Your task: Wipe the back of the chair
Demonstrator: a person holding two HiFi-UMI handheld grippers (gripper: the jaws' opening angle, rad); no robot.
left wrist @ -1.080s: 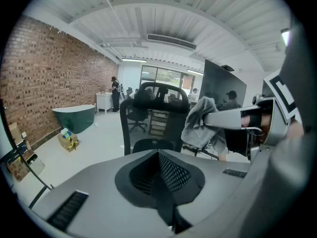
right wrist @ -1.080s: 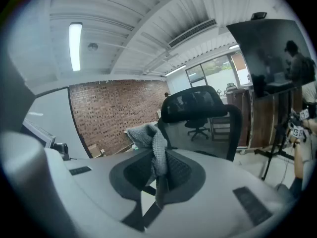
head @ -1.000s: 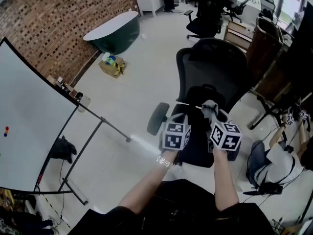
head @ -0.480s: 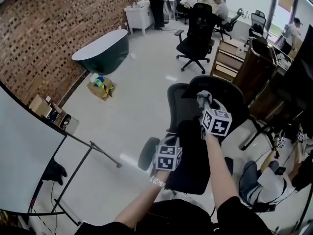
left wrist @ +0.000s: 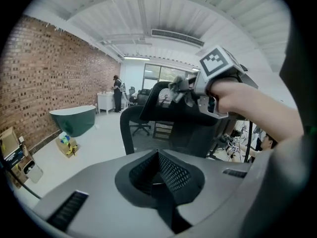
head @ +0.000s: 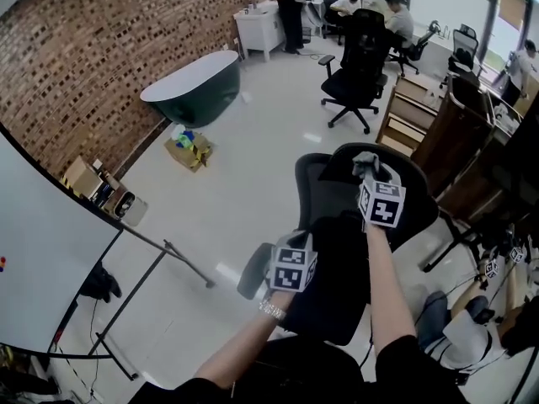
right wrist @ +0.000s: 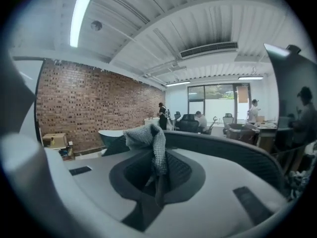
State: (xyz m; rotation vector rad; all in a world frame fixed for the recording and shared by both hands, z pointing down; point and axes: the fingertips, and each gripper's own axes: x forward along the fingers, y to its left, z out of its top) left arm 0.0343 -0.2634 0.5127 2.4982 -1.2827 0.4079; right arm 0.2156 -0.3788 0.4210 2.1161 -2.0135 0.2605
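The black mesh office chair (head: pixel 337 225) stands just in front of me, its back (head: pixel 404 194) turned toward me. My right gripper (head: pixel 368 172) is shut on a grey knitted cloth (head: pixel 365 163) and holds it at the top rim of the chair's back. In the right gripper view the cloth (right wrist: pixel 148 139) bunches up out of the right gripper (right wrist: pixel 157 158), with the curved rim (right wrist: pixel 233 151) right behind it. My left gripper (head: pixel 296 242) hangs lower at the chair's left side, near the armrest (head: pixel 253 272). In its own view the left gripper (left wrist: pixel 158 155) is shut on nothing.
A whiteboard on a wheeled stand (head: pixel 42 259) fills the left. A green tub (head: pixel 190 78) and a cardboard box (head: pixel 189 148) lie along the brick wall. Another office chair (head: pixel 358 57) and wooden desks (head: pixel 425 116) stand beyond. A person (head: pixel 459 326) is low at the right.
My right gripper has lifted the cloth from seat height to the top of the chair's back. The left gripper stayed low at the chair's left side.
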